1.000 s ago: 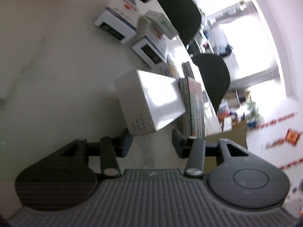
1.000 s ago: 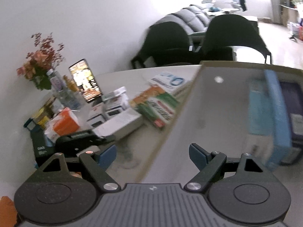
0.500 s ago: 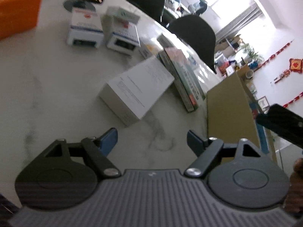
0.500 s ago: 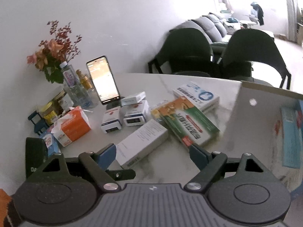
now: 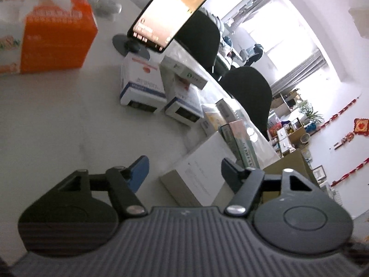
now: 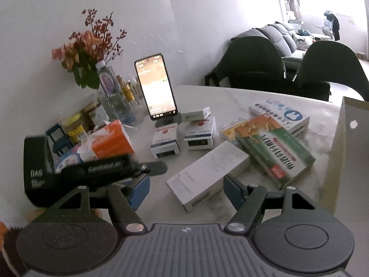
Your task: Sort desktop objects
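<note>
A long white box (image 6: pixel 208 173) lies flat on the marble bench (image 6: pixel 230 92), just ahead of the right claw (image 6: pixel 185 190), whose jaws are closing with the box's near end between the fingers but untouched. The left claw (image 5: pixel 184 173), also closing, hangs over the same box (image 5: pixel 203 173) from the other side; its pads hold nothing. In the right wrist view the left claw (image 6: pixel 129 170) shows as a blurred black body at the box's left. A green-and-orange carton (image 6: pixel 274 147) lies just right of the white box, its corner touching or nearly so, with a blue-and-white carton (image 6: pixel 280 116) behind it. Two small boxes (image 6: pixel 182 136) stand behind, then a lit phone (image 6: pixel 155 88) on a stand. An orange tissue box (image 6: pixel 110 140), jars and a flower vase (image 6: pixel 108 85) crowd the left. A cardboard box wall (image 6: pixel 341 157) rises at the bench's right edge. Bare marble remains open between the white box and the small boxes.
</note>
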